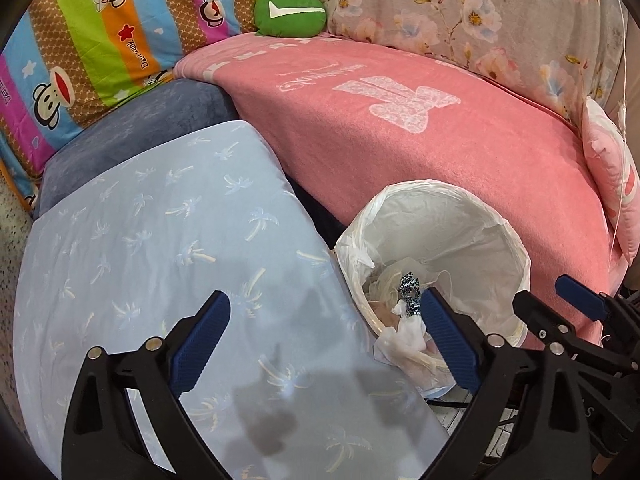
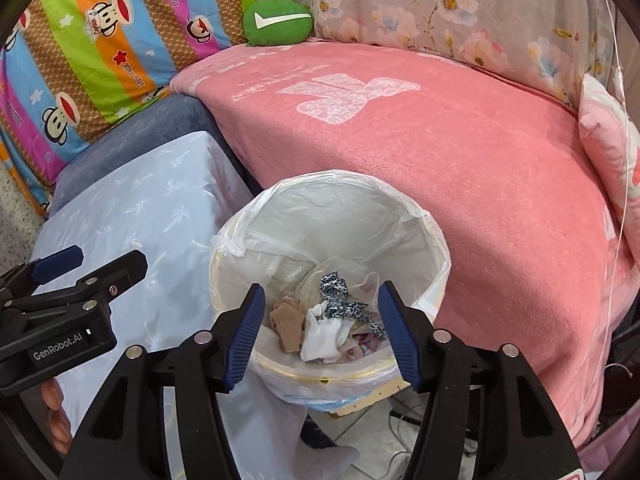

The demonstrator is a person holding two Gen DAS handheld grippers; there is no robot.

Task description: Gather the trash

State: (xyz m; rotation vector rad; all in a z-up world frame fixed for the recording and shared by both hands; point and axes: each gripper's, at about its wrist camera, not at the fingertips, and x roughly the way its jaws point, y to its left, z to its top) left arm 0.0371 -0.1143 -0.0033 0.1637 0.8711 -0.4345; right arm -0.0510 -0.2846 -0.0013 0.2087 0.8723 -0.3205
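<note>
A round trash bin (image 2: 432,240) lined with a white plastic bag stands between the light blue cloth and the pink sofa; it also shows in the left wrist view (image 1: 516,248). Inside lie a beige sock (image 2: 286,322), a white sock (image 2: 322,338), a leopard-print strip (image 2: 338,298) and clear plastic. My right gripper (image 2: 322,330) is open and empty, hovering above the bin's near rim. My left gripper (image 1: 326,334) is open and empty over the light blue cloth (image 1: 160,248), left of the bin. Each gripper shows in the other's view.
A pink blanket (image 2: 460,168) covers the sofa seat. A green cushion (image 2: 278,22), a striped monkey-print quilt (image 2: 100,48) and a floral cover (image 2: 480,12) lie behind. A pink pillow (image 2: 612,136) is at right. Cables lie on the tiled floor (image 2: 394,440).
</note>
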